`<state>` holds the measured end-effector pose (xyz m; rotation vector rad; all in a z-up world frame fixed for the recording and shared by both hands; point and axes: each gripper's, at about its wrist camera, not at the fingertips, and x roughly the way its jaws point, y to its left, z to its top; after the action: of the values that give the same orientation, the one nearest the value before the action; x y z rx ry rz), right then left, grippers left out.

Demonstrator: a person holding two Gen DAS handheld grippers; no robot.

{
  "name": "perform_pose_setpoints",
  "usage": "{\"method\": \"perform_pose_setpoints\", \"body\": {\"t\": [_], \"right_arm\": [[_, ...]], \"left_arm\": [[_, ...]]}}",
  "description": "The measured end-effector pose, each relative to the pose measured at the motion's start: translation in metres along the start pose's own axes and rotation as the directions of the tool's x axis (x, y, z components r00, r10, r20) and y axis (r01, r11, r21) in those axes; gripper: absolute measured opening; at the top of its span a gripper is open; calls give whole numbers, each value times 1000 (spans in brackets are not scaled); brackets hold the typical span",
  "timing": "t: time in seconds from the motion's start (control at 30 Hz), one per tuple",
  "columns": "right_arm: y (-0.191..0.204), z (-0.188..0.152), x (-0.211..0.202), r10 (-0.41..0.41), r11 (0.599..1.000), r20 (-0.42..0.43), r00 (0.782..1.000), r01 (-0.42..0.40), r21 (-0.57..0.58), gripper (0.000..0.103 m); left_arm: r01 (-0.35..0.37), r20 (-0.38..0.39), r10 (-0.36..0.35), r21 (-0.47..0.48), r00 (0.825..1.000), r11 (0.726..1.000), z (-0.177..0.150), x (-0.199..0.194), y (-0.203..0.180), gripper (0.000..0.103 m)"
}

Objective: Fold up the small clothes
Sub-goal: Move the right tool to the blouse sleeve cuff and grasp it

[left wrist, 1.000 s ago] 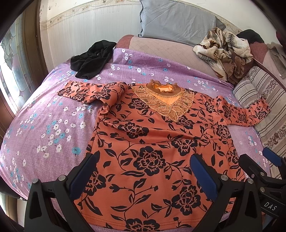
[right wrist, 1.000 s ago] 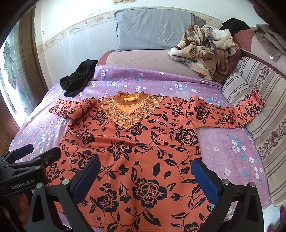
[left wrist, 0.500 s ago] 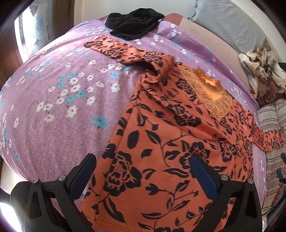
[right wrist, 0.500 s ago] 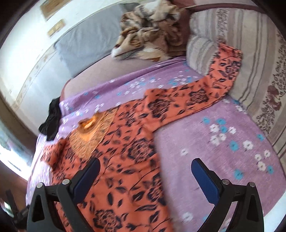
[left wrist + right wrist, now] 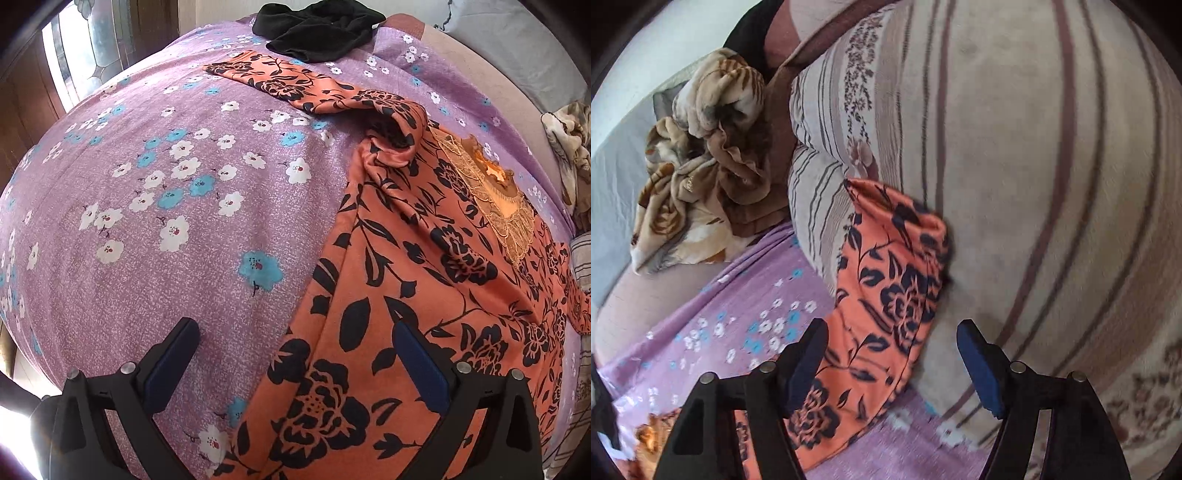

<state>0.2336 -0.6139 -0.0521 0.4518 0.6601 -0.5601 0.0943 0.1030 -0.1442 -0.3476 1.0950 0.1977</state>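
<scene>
Orange floral top (image 5: 424,295), spread flat on purple flowered bedspread (image 5: 166,221) — both grippers over its edges.

Left gripper (image 5: 295,365): jaws wide, nothing clamped; the top's side edge near the hem lies between the blue pads, bedspread under one pad, fabric under the other. One sleeve (image 5: 295,85) stretches across the bedspread toward a black garment (image 5: 317,33) at the far edge; lace neckline (image 5: 495,199) faces up. Right gripper (image 5: 892,362): jaws closing, moderately apart, the other sleeve (image 5: 890,280) between them — pads not pressing it. That sleeve's cuff runs up against a striped cushion (image 5: 1034,166). Crumpled brown patterned blanket (image 5: 701,166) beside the cushion; grey pillow (image 5: 517,48) at the head.
</scene>
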Motion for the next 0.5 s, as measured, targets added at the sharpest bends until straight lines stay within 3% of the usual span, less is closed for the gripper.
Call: {"method": "perform_pose_setpoints", "body": {"t": [0.07,0.13,0.2,0.27,0.3,0.5], "right_arm": [[12,6,12,-55,995,10,998,56,-84,69],[21,8,25,-103,985,7,995,103,-135,55],[24,11,37,-148,976,4,989,146,-159,32],[21,16,46,-155,978,-28,988,149,-144,21],[20,17,45,-151,980,-32,988,145,-139,12],[48,29,-10,41,983,37,998,-34,-181,5]], "left_arm": [[-20,10,19,22,1000,1000,2,3,-5,103],[-27,11,27,46,1000,999,2,6,-9,103],[-27,14,26,62,1000,998,2,5,-12,103],[-25,17,24,65,1000,998,2,4,-10,103],[-28,23,26,62,999,998,2,4,-9,103],[-14,43,13,18,999,1000,4,2,4,103]]}}
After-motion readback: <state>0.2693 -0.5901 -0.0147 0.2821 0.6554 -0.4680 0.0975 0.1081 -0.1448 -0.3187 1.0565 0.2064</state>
